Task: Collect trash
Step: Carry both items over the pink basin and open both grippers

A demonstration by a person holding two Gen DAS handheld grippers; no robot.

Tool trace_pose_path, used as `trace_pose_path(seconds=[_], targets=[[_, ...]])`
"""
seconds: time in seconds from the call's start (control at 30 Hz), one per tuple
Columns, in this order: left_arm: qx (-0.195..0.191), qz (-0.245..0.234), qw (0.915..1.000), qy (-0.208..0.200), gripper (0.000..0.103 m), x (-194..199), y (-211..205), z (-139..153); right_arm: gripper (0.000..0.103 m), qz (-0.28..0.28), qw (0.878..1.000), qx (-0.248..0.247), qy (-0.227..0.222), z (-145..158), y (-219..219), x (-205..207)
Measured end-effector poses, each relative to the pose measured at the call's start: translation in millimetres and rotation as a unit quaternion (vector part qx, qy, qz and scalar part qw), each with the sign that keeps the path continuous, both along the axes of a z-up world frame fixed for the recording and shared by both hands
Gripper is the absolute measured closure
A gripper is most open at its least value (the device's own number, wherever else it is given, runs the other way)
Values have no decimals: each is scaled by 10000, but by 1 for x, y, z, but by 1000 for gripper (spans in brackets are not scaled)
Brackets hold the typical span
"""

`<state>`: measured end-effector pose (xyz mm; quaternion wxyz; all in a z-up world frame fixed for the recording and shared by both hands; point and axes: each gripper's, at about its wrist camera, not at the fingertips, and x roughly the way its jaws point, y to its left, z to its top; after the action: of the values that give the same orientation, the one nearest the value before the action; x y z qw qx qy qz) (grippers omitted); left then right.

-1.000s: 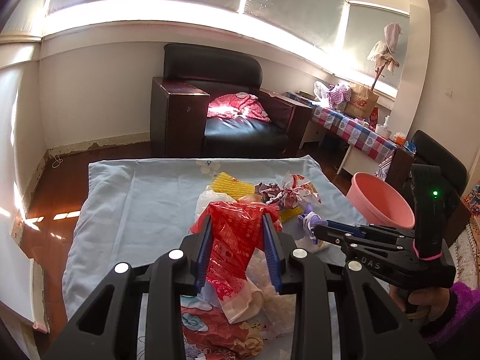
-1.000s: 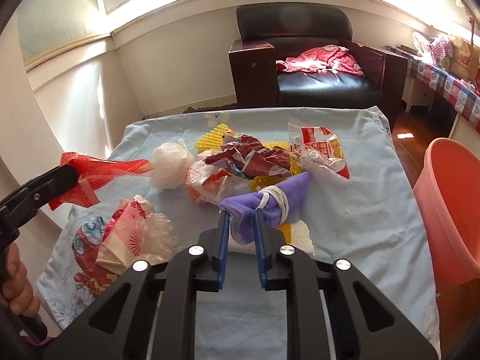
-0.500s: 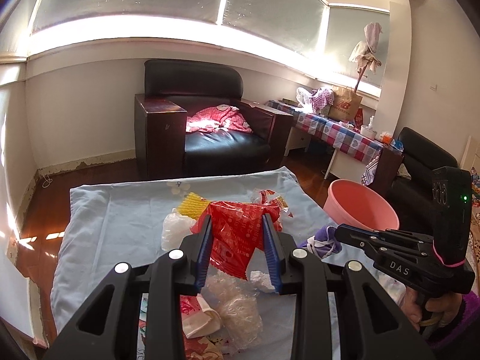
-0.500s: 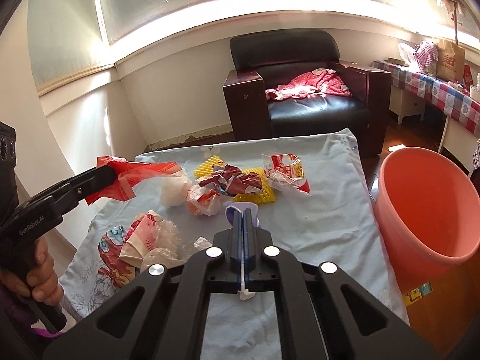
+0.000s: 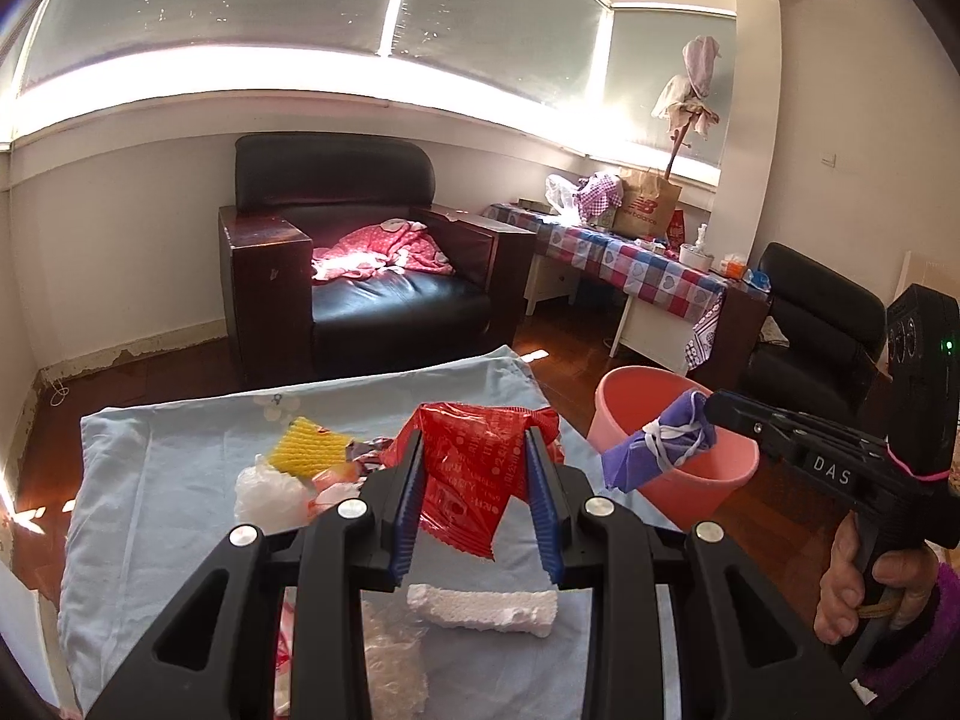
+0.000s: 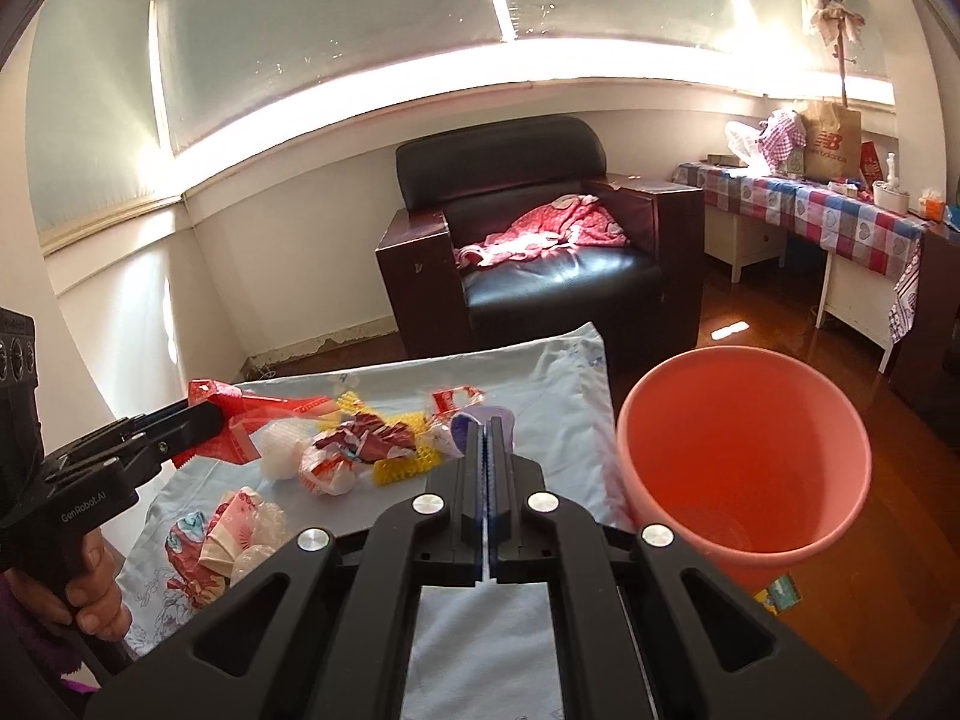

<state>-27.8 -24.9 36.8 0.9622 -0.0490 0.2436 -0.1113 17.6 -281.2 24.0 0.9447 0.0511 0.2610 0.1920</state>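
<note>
My left gripper (image 5: 474,444) is shut on a crumpled red wrapper (image 5: 468,480), held in the air above the blue-clothed table (image 5: 180,450). The same gripper (image 6: 210,414) shows at the left of the right wrist view with the red wrapper (image 6: 240,420). My right gripper (image 6: 487,420) is shut on a purple mask (image 6: 465,423) with white loops. In the left wrist view the right gripper (image 5: 714,405) holds the purple mask (image 5: 660,450) in front of the pink bucket (image 5: 708,480). The bucket (image 6: 750,432) stands on the floor by the table's right edge.
On the cloth lie a yellow foam net (image 5: 306,453), a white plastic bag (image 5: 264,492), a white foam piece (image 5: 480,609), bubble wrap (image 5: 390,660) and crumpled wrappers (image 6: 360,444). A black armchair (image 5: 360,252) stands behind, and a checked-cloth side table (image 5: 636,264) at the right.
The right jaws closed fully on the purple mask and lifted it off the cloth. Both grippers rose and swung right toward the pink bucket, the left still carrying the red wrapper.
</note>
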Motion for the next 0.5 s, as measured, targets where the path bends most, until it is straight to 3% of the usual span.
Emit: trace_pose_path(seconds=[0.5], targets=[[77, -738, 9972, -80, 72, 31, -75, 0, 102, -929, 9956, -10, -129, 7, -72, 12]])
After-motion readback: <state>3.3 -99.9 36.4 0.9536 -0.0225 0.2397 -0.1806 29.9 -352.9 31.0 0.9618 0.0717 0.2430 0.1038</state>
